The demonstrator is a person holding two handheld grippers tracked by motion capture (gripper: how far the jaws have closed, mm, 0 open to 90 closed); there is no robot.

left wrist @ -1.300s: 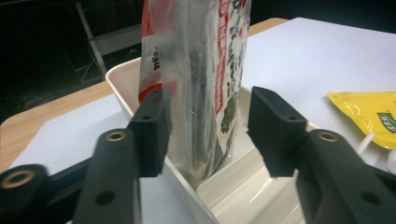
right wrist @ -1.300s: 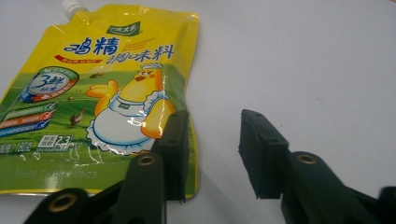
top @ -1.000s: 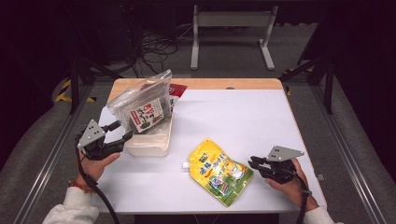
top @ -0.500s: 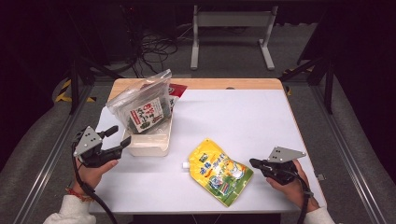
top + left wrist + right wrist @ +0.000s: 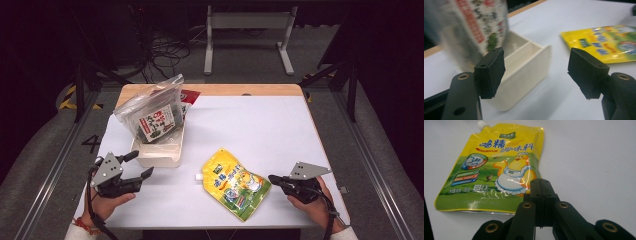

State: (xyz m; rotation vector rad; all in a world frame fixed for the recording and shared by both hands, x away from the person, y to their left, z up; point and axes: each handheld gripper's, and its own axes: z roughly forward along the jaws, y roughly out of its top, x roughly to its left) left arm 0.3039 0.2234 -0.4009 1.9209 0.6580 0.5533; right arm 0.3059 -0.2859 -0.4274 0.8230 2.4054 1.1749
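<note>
A yellow spouted pouch [image 5: 234,183] with a chicken cartoon lies flat on the white table [image 5: 260,130], its white cap toward the left. My right gripper [image 5: 274,179] rests shut and empty just right of the pouch; in the right gripper view its jaws [image 5: 541,185] press together at the pouch [image 5: 496,170] edge. A clear bag of dark snacks [image 5: 152,112] stands in a cream box [image 5: 160,152]. My left gripper [image 5: 140,165] is open near the box's front left corner. The left gripper view shows the box [image 5: 524,67] and bag [image 5: 477,25] beyond the spread pads [image 5: 492,68].
A red packet [image 5: 190,95] peeks out behind the bag. The table's wooden back edge [image 5: 235,90] borders a dark floor with cables and a metal stand [image 5: 247,35].
My left gripper has pulled back toward the table's front left and away from the box. My right gripper has drawn slightly back from the pouch.
</note>
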